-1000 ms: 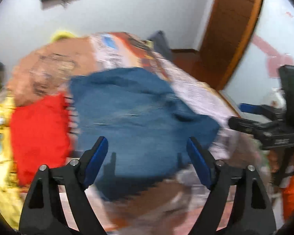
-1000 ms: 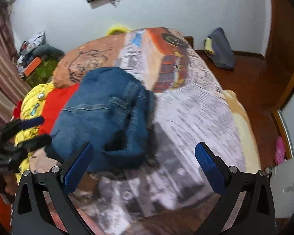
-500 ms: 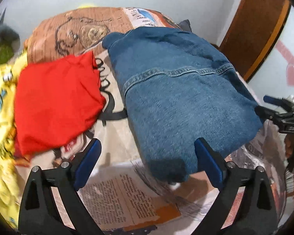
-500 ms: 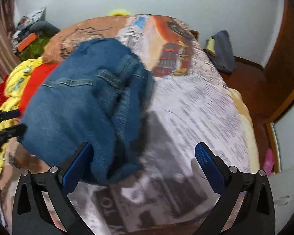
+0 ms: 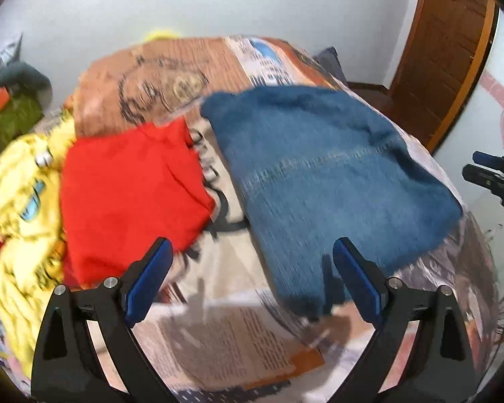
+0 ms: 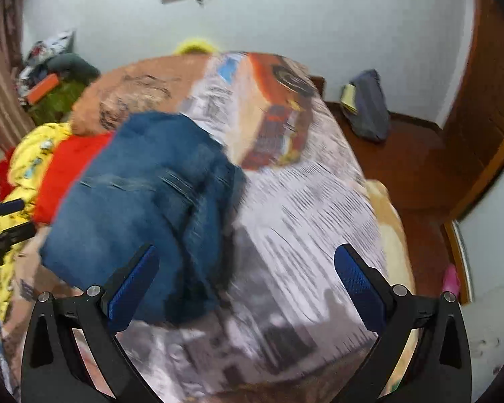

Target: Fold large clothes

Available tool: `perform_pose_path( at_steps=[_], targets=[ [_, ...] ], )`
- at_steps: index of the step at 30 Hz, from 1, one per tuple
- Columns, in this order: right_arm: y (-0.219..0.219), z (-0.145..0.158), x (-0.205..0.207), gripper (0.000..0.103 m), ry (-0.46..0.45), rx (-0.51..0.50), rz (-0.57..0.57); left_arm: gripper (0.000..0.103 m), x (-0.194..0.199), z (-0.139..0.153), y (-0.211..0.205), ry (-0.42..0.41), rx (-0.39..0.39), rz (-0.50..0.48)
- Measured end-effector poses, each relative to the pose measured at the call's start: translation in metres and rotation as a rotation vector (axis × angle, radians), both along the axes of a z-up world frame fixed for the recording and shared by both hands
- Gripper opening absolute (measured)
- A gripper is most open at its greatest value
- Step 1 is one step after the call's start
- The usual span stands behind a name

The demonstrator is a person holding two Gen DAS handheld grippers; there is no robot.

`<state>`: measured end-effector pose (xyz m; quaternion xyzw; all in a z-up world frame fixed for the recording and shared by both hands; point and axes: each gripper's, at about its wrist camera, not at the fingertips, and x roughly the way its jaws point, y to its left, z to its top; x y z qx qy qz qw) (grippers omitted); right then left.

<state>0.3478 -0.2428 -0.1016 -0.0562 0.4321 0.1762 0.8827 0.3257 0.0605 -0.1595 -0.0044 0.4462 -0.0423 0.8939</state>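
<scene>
A folded blue denim garment (image 5: 322,181) lies on the printed bedspread (image 5: 218,329); it also shows in the right wrist view (image 6: 144,208). A folded red garment (image 5: 127,198) lies to its left, and shows in the right wrist view (image 6: 70,171). My left gripper (image 5: 252,285) is open and empty, above the bedspread just in front of both garments. My right gripper (image 6: 245,285) is open and empty, near the denim's right edge; it shows at the right rim of the left wrist view (image 5: 494,174).
A yellow patterned cloth heap (image 5: 20,208) lies left of the red garment. The bedspread (image 6: 319,221) stretches right of the denim. A wooden door (image 5: 447,43) and a grey bag (image 6: 366,107) on the floor are on the right. A green pile (image 6: 50,97) sits far left.
Both grippers have pulled back from the denim, which now looks smaller and farther. The left view has swung so the red garment and bedspread fill more of it. Both stay open.
</scene>
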Motion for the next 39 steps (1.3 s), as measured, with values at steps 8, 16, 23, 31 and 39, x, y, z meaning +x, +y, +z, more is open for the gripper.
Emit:
perform_pose_path(
  at_steps=[8, 16, 23, 31, 39],
  targets=[
    [0.05, -0.03, 0.035, 0.103, 0.072, 0.014, 0.132, 0.097, 0.041, -0.004, -0.016, -0.006, 0.033, -0.026],
    [0.029, -0.065, 0.074, 0.102, 0.225, 0.103, 0.049, 0.097, 0.057, -0.034, -0.04, 0.042, 0.082, -0.074],
    [0.01, -0.049, 0.06, 0.102, 0.084, -0.034, 0.006, 0.097, 0.052, -0.033, -0.037, 0.038, 0.077, -0.071],
    [-0.016, -0.021, 0.044, 0.103, 0.051, -0.033, -0.027, 0.097, 0.041, -0.02, -0.031, 0.014, 0.103, -0.048],
    [0.004, -0.01, 0.044, 0.103, 0.097, 0.122, 0.071, 0.097, 0.04, 0.013, -0.008, -0.05, 0.024, -0.012]
  ],
)
